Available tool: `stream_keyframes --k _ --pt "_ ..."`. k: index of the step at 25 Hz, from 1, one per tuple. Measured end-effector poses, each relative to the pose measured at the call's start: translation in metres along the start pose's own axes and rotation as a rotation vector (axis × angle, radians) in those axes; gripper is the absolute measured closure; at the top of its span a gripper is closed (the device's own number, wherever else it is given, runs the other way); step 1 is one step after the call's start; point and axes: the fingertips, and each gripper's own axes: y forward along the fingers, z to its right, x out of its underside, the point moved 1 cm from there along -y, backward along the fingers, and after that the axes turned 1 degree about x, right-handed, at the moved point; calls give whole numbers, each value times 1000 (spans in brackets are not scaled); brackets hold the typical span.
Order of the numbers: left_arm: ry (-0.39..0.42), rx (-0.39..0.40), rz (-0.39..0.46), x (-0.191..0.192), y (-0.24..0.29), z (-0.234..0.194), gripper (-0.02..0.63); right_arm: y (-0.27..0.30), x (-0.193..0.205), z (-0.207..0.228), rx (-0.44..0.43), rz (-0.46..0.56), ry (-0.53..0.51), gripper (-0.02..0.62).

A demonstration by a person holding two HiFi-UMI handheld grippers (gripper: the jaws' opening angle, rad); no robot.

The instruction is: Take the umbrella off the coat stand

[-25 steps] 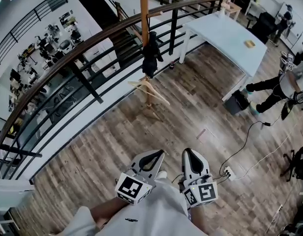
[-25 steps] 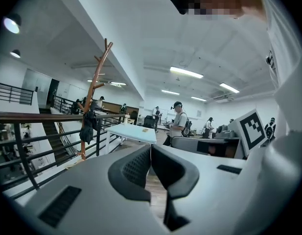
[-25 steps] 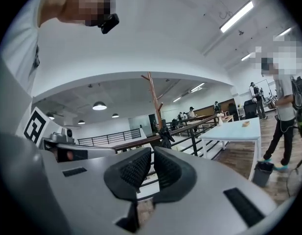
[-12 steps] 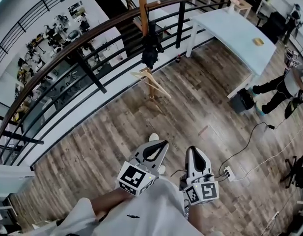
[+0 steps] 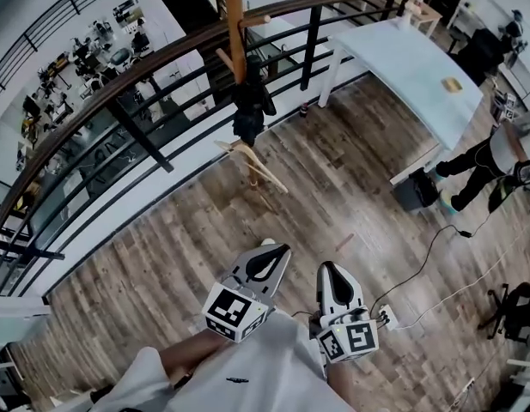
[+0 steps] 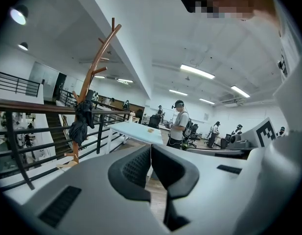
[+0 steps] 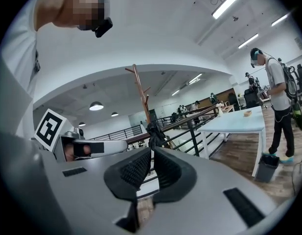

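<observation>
The left gripper (image 5: 276,251) and right gripper (image 5: 328,269) were side by side, well short of the coat stand (image 5: 236,24). Each had its jaws pressed together on nothing, probably because there was nothing yet within reach. The dark folded umbrella (image 5: 247,110) hung from a peg against the stand's pole. The railing (image 5: 118,84) ran just behind the stand.
</observation>
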Motion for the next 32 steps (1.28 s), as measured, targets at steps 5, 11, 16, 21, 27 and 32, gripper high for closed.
stream_keyframes --k 5,11,16,21,27,32 --pt "-2 -7 33 -34 42 -44 581 64 -34 22 -23 9 -38 551" --pt "2 -20 44 -82 88 -105 581 153 -80 37 -62 29 -56 552" --pt "3 -54 72 -108 107 -143 581 205 -106 41 -94 58 -62 551" --pt "-14 -112 72 -113 122 -178 581 247 -110 45 -137 35 -62 551" --pt "-81 -216 72 -116 141 -202 581 286 -113 52 -271 -34 -80 551" --pt "-131 -383 104 -134 167 -231 581 335 -131 68 -425 -106 -114 552"
